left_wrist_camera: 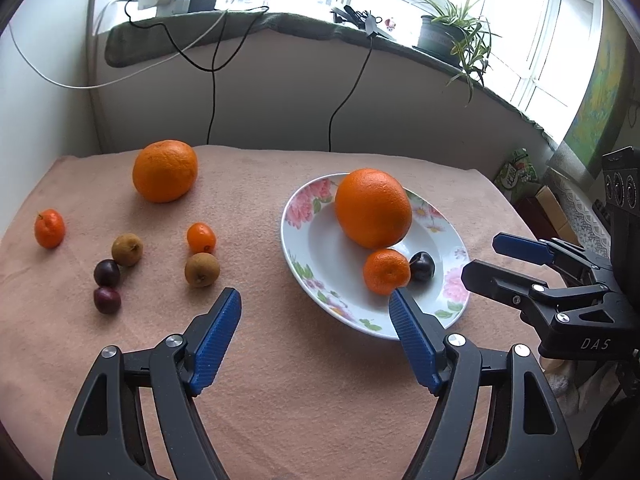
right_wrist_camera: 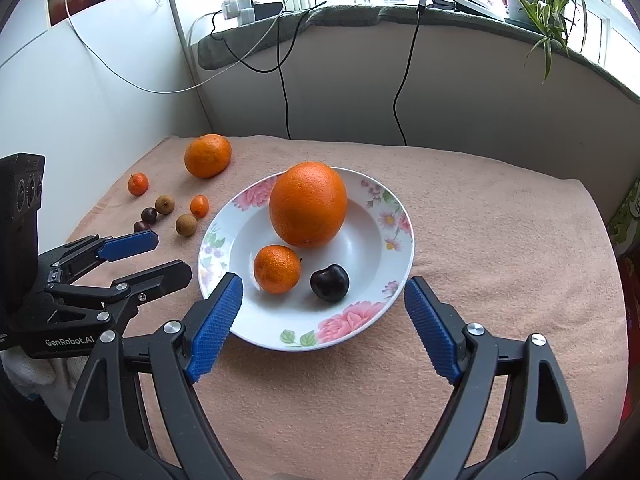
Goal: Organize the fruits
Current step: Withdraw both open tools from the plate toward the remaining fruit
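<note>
Right wrist view showed our right gripper [right_wrist_camera: 323,294] with jaws wide and empty over the plate [right_wrist_camera: 370,312], which held a big orange [right_wrist_camera: 308,204], a mandarin [right_wrist_camera: 277,269] and a plum [right_wrist_camera: 329,282]. Our left gripper [left_wrist_camera: 316,304] also hung open, probably because the loose fruits [left_wrist_camera: 202,269] on the counter [left_wrist_camera: 280,380] awaited collecting.

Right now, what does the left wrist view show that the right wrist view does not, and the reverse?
Only the left wrist view shows the green snack bag and cardboard box beyond the table's right end, plus the right hand-held gripper from the side. Only the right wrist view shows the white wall panel and the left hand-held gripper from the side. Both show the flowered plate with a big orange, a small mandarin and a dark plum, seven loose fruits on the pink cloth, and the potted plant.
</note>
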{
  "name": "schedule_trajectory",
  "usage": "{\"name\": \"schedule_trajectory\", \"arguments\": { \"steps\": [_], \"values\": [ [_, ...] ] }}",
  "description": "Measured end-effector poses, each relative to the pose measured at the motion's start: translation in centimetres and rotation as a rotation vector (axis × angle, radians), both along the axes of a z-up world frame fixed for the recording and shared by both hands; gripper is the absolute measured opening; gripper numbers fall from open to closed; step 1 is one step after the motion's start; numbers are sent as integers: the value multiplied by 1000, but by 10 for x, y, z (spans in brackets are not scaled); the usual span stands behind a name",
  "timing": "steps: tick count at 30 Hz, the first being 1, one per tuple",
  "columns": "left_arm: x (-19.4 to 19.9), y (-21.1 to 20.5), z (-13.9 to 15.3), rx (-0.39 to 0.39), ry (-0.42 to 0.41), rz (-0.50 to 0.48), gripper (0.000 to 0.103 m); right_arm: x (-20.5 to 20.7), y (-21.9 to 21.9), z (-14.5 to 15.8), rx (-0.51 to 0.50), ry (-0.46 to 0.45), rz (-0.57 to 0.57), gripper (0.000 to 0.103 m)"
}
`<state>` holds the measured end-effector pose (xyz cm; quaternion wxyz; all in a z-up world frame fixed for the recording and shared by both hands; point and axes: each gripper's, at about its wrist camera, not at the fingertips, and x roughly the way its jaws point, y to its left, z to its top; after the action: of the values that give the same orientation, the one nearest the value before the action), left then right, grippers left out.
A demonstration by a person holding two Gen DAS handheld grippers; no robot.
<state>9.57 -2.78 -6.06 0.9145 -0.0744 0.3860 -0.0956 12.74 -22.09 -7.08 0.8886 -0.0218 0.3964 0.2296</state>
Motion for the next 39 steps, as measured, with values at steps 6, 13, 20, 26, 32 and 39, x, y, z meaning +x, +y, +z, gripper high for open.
{"name": "schedule_trajectory", "arguments": {
  "steps": [6,13,20,26,32,39],
  "values": [
    [-6,15,2,11,-24,30,77,0,12,2,11,-6,7,86],
    [-10,42,1,13,-20,86,77,0,30,3,28,-15,31,86],
    [-15,72,-3,20,-7,144,77,0,58,5,28,-33,94,86],
    [-20,97,-9,16,11,193,77,4,88,5,27,-9,164,86],
    [-24,120,-16,6,25,239,77,5,116,1,3,-5,230,86],
    [-20,134,-24,-16,40,268,76,13,145,-10,-10,18,286,86]
  ]
}}
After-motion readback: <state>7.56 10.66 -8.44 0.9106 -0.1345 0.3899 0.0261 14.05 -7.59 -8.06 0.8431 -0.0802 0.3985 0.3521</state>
